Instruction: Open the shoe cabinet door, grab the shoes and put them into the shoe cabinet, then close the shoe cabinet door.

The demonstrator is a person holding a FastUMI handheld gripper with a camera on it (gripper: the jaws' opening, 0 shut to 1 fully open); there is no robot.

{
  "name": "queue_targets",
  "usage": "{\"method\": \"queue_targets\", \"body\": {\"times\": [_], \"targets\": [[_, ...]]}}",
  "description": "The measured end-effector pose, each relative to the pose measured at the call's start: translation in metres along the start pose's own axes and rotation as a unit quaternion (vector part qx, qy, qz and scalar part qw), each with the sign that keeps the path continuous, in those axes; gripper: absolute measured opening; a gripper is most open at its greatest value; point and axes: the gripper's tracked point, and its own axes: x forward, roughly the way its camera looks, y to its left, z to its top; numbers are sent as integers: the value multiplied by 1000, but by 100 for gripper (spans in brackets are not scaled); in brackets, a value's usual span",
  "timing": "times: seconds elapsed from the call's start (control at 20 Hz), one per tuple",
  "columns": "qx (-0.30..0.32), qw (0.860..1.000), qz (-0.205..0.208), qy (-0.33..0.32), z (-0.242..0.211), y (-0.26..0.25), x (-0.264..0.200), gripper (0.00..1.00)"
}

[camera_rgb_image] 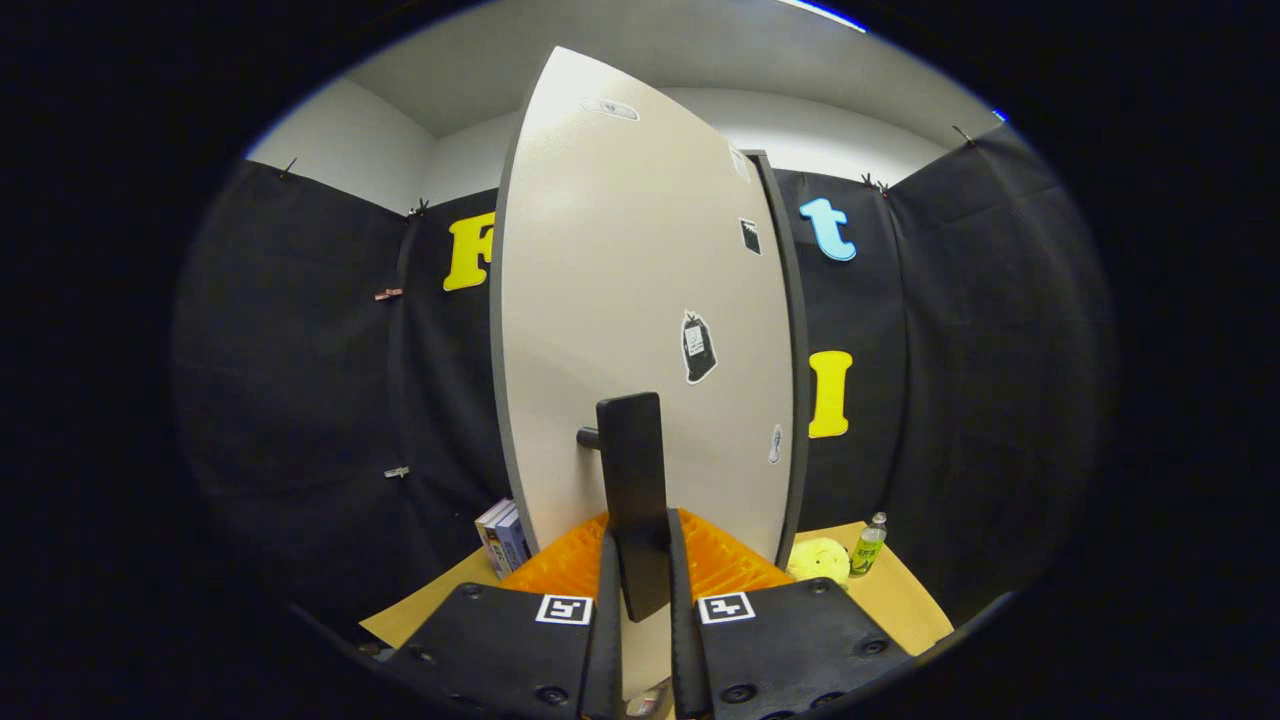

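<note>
Gripper view is showing me the shoe cabinet door (640, 300) standing directly ahead of my gripper (640, 600), tall and pale, its long axis running straight up and down. I am seeing its face turned a little off to one side, so its dark edge is showing on the right as a thin strip. The door handle (633, 500) is a dark upright bar mounted on a short peg, its length running parallel to the door's height, and its lower end is sitting right between my fingers (608, 620). Both fingers are pressing in on the bar, one from each side, so I am pinching the handle.

Just beyond the fingertips, at the foot of the door, something orange and ribbed (570, 565) is lying on the tan floor mat (900, 600); I am not able to say what it is, since the fingers and handle are covering its middle. To the left of the door some books (503, 535) are standing upright near its base. To the right, a yellow round object (818, 560) and a small bottle (868, 545) are sitting just beside each other on the mat. Open room is lying on both sides of the door, out to the black cloth wall (300, 400). The cabinet body itself is hidden behind the door.
</note>
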Motion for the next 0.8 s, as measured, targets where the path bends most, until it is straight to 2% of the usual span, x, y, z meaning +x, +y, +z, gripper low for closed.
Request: {"method": "queue_targets", "body": {"times": [0.35, 0.7, 0.8], "targets": [[-7, 1000, -8, -4, 7, -50, -22, 23], [21, 1000, -16, -13, 18, -107, -29, 23], [23, 999, -27, -16, 19, -123, -34, 18]]}}
